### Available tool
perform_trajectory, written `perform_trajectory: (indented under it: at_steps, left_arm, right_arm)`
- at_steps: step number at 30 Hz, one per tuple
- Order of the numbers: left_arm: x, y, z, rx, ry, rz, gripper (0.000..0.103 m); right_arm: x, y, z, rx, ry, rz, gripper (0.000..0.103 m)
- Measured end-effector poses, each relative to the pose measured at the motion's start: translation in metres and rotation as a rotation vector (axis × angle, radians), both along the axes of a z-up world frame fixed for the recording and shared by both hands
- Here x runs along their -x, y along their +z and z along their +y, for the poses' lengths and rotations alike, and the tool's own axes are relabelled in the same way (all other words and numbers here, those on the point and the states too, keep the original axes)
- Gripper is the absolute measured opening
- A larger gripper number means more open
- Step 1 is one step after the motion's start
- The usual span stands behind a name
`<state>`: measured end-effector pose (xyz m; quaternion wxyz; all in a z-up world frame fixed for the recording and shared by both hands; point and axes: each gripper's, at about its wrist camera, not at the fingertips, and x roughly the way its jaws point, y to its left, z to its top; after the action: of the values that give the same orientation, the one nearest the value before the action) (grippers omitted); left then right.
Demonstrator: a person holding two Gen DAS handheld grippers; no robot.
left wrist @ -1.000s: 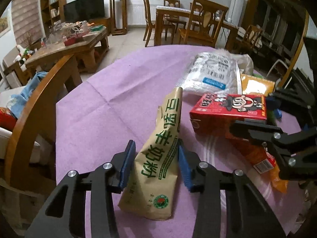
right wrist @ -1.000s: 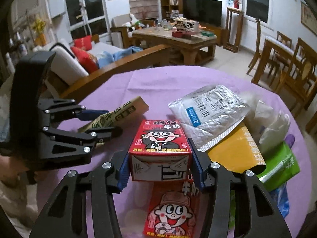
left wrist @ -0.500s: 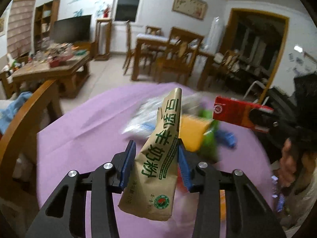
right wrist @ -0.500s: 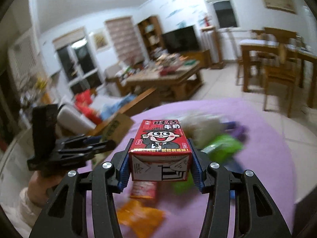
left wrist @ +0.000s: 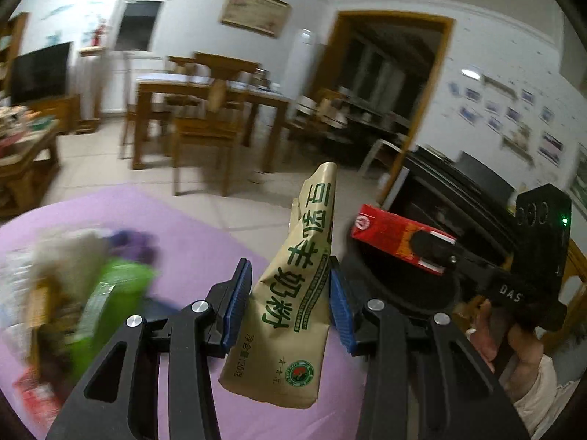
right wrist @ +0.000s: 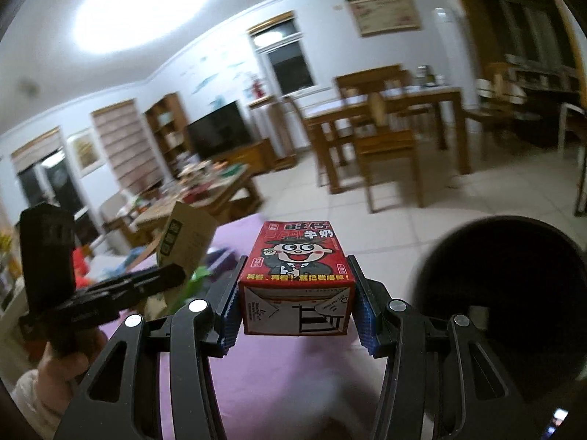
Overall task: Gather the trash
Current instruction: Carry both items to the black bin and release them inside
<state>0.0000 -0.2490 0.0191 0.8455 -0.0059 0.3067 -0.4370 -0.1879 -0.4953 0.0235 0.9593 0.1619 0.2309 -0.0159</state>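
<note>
My left gripper (left wrist: 290,302) has its jaws clamped on the tan milk-powder sachet (left wrist: 293,286); my right gripper (right wrist: 295,306) has its clamped on the red milk carton (right wrist: 297,280). Both are held above the purple desk (right wrist: 279,374). I carry both right to the black bin (right wrist: 499,293), releasing only over its mouth.

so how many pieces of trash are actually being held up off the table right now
2. The tan milk powder packet is clamped in the left gripper, and the red milk carton is clamped in the right gripper. Blurred wrappers lie on the purple table.
</note>
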Motion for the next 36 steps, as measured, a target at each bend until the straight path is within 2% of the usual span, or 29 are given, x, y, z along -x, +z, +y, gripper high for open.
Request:
perform_trajectory:
  at_steps: [7, 12, 20, 21, 22, 23, 24, 27, 32, 36]
  left_arm:
    - [0.011, -0.017, -0.094, 0.008, -0.157, 0.039, 0.042]
    - [0.024, -0.031, -0.152, -0.028, -0.245, 0.042, 0.042]
    - [0.032, -0.044, -0.196, -0.090, -0.299, 0.038, 0.043]
    - [0.033, -0.043, -0.197, -0.096, -0.300, 0.026, 0.044]
    - [0.031, -0.041, -0.198, -0.104, -0.299, 0.014, 0.048]
    - [0.033, -0.040, -0.198, -0.109, -0.289, -0.004, 0.071]
    - [0.033, -0.038, -0.196, -0.102, -0.275, -0.022, 0.096]
    - [0.040, -0.031, -0.190, -0.073, -0.255, -0.076, 0.098]
    - [0.041, -0.022, -0.179, -0.066, -0.224, -0.086, 0.098]
    - [0.037, -0.014, -0.154, -0.045, -0.187, -0.088, 0.098]
  right_arm:
    - [0.049, -0.019, -0.088, -0.014, -0.218, -0.017, 0.051]
    - [0.080, -0.045, -0.144, -0.043, -0.355, -0.003, 0.051]
    - [0.102, -0.076, -0.187, -0.072, -0.414, 0.022, 0.052]
    - [0.100, -0.076, -0.188, -0.074, -0.413, 0.023, 0.054]
    - [0.102, -0.078, -0.190, -0.079, -0.412, 0.026, 0.061]
    - [0.104, -0.077, -0.187, -0.084, -0.418, 0.021, 0.076]
    - [0.107, -0.079, -0.189, -0.092, -0.425, 0.002, 0.085]
    - [0.110, -0.076, -0.185, -0.077, -0.426, -0.012, 0.087]
    - [0.113, -0.071, -0.173, -0.080, -0.413, -0.037, 0.094]
    - [0.103, -0.060, -0.154, -0.070, -0.382, -0.036, 0.094]
